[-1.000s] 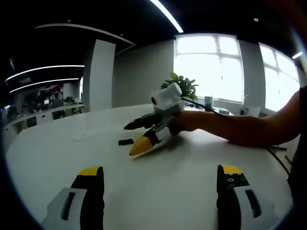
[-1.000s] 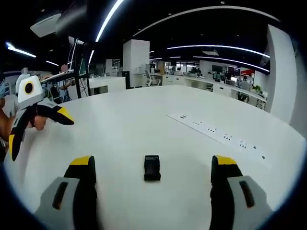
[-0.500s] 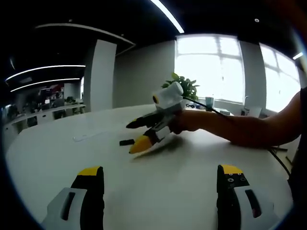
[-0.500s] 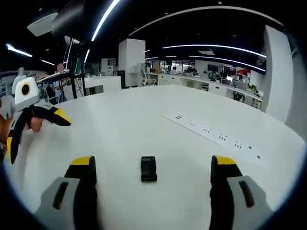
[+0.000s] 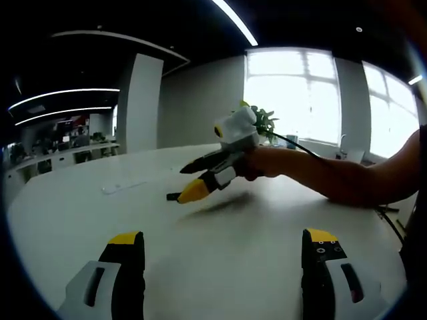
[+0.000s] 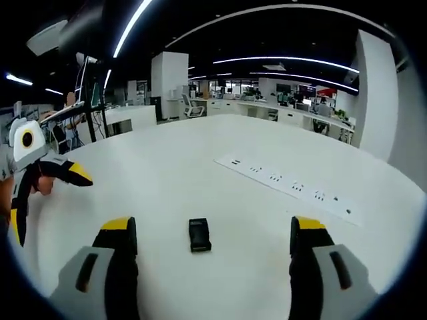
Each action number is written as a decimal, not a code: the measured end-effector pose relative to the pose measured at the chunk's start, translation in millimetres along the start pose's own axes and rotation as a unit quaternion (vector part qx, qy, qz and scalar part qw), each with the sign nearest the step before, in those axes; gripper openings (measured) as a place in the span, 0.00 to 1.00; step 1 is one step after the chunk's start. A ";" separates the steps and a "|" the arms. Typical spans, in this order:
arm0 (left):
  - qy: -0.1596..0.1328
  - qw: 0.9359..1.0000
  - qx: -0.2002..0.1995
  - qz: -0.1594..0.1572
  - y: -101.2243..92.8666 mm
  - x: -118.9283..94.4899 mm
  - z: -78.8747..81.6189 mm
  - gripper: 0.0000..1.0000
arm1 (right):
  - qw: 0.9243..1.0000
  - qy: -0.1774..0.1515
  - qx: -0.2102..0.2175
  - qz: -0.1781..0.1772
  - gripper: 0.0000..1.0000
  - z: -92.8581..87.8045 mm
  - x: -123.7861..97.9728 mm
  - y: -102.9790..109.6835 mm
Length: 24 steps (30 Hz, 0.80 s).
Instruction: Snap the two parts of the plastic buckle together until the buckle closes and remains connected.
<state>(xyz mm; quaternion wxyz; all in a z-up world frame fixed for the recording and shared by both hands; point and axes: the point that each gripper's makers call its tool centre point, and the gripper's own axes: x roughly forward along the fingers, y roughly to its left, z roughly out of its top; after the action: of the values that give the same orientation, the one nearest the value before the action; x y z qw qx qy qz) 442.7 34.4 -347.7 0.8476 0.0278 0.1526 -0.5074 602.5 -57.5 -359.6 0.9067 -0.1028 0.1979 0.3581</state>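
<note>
Buckle [image 6: 199, 235]: a small black piece lying flat on the white bench [image 6: 200, 160], between the right gripper's [image 6: 207, 257] two jaws and slightly ahead of their yellow tips. In the left gripper view the same piece [image 5: 173, 197] shows just beside the right gripper's lower yellow tip. Whether it is one half or both halves already joined cannot be told at this size; no second loose part is identified.

Change over the last second: in the right gripper view the buckle has drawn closer and lower between the jaws, so the right gripper has advanced onto it. In the left gripper view the right gripper [image 5: 193, 180] has lifted its rear and pointed its tips down at the piece. Judgement: this is the approach to a grasp, not yet a closure; nothing has been snapped.

Right gripper: jaws wide apart, holding nothing. Left gripper [image 5: 223, 257]: jaws wide apart, empty, held well back from the buckle; it appears at the left edge of the right gripper view [image 6: 47, 190].

Surroundings: a white socket strip [image 6: 287, 189] is set into the bench to the right of the buckle, well apart from it. A clear item [image 5: 123, 187] lies further along the bench. A plant [image 5: 263, 120] stands by the window behind the person's arm [image 5: 333, 180]. Nothing obstructs the line to the buckle.
</note>
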 end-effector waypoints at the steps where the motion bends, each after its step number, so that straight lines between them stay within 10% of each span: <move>1: 0.000 1.000 0.000 0.000 0.1 0.1 -0.2 0.99 | 1.000 0.003 0.002 0.001 0.95 -1.3 -0.2 0.1; 24: 0.000 1.000 -0.009 -0.008 -2.9 1.9 -1.1 0.99 | 1.000 -0.007 0.010 -0.018 0.91 3.5 -13.9 -0.7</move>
<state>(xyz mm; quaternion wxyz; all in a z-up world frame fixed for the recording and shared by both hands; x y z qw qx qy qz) 440.8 31.6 -349.0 0.8436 0.0188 0.1574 -0.5131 594.7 -65.3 -350.4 0.9152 -0.0946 0.1933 0.3408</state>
